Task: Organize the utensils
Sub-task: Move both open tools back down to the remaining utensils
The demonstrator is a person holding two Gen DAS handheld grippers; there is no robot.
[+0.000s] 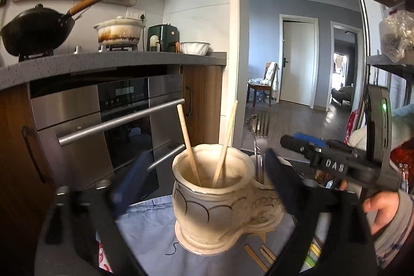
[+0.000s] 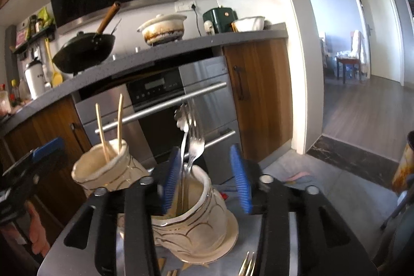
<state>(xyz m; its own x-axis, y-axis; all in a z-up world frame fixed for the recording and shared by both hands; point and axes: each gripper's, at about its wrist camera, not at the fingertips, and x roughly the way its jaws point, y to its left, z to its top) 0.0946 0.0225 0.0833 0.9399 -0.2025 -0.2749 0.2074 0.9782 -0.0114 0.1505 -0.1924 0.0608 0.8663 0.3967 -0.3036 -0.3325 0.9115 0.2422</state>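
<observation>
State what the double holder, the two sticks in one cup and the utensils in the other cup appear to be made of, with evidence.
Holder: likely glazed ceramic; glossy cream surface with thin painted lines and a thick rolled rim.
Chopsticks: apparently wood or bamboo; pale tan, matte, straight.
Forks: evidently polished metal, probably stainless steel; silvery with bright reflections.

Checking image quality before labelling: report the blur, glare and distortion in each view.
Left wrist view: fisheye bends the countertop; left claw pads motion-blurred, chopsticks sharp. Right wrist view: forks smeared by motion, sun glare on the oven, edges vignetted.
</observation>
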